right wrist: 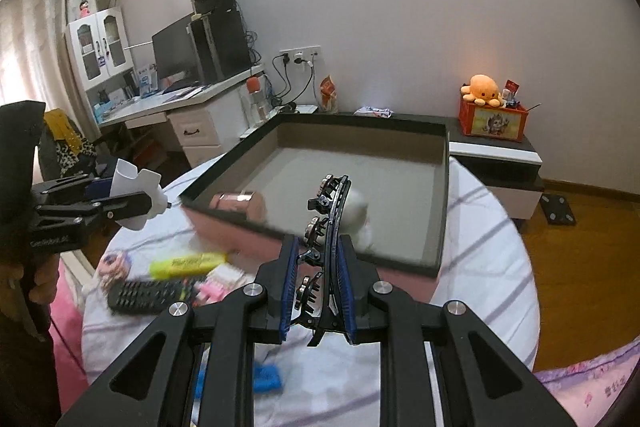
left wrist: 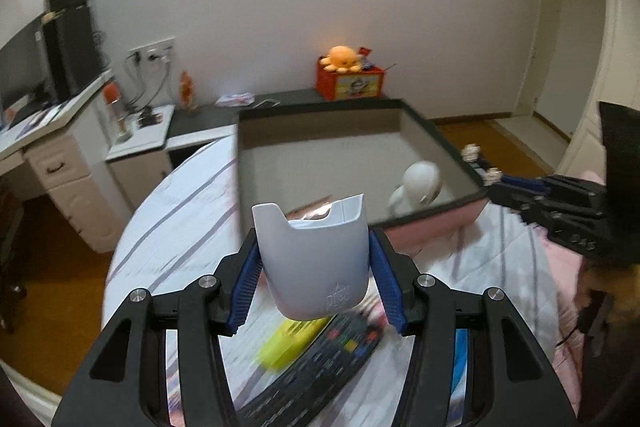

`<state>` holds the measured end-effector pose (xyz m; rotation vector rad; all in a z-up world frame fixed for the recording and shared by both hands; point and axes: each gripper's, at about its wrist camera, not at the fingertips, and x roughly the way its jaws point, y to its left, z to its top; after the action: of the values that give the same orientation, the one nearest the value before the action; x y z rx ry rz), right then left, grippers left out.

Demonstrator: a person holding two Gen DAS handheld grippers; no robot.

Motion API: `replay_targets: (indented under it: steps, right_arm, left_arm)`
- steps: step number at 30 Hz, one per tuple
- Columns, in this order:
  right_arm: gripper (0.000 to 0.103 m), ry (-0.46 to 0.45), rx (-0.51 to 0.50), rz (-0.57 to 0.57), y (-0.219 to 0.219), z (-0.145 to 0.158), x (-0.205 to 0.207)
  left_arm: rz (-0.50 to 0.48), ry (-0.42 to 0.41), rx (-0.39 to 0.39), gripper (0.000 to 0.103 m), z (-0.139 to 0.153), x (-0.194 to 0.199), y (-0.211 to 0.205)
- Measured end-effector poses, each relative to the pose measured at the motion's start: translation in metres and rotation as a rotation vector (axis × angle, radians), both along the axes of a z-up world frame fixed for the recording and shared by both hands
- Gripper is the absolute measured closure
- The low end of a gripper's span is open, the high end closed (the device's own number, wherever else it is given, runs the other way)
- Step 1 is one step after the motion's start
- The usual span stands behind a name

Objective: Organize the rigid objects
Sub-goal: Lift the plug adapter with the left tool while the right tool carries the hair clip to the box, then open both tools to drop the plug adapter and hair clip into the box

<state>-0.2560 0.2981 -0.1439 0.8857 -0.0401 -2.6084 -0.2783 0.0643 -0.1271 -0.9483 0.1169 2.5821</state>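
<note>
Plainly, the left tool (left wrist: 316, 267) is clamped on a white plastic holder (left wrist: 314, 263), a light, stiff, smooth shell best pinched across its flat sides, lifted over the bed (left wrist: 176, 227) near the tray (left wrist: 436, 209). The right tool (right wrist: 318, 287) is closed on a thin curved hair clip (right wrist: 326, 227), springy and fiddly; hold its spine. Blur hides what the white lump (right wrist: 358, 215) in the tray is.

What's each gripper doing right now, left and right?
Left gripper: shut on the white plastic holder.
Right gripper: shut on the black curved hair clip.
</note>
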Motion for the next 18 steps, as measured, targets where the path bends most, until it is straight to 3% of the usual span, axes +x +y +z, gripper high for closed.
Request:
replay_targets:
  steps: [11,18]
  right_arm:
    - [0.083,-0.024,0.024,-0.064,0.010,-0.014,-0.064]
    - [0.083,-0.066,0.029,-0.064,0.012,-0.033,-0.079]
  left_arm:
    - [-0.118,-0.085,0.008,0.049,-0.019,-0.068,0.066]
    - [-0.099,-0.140,0.001,0.049,-0.043,-0.087,0.080]
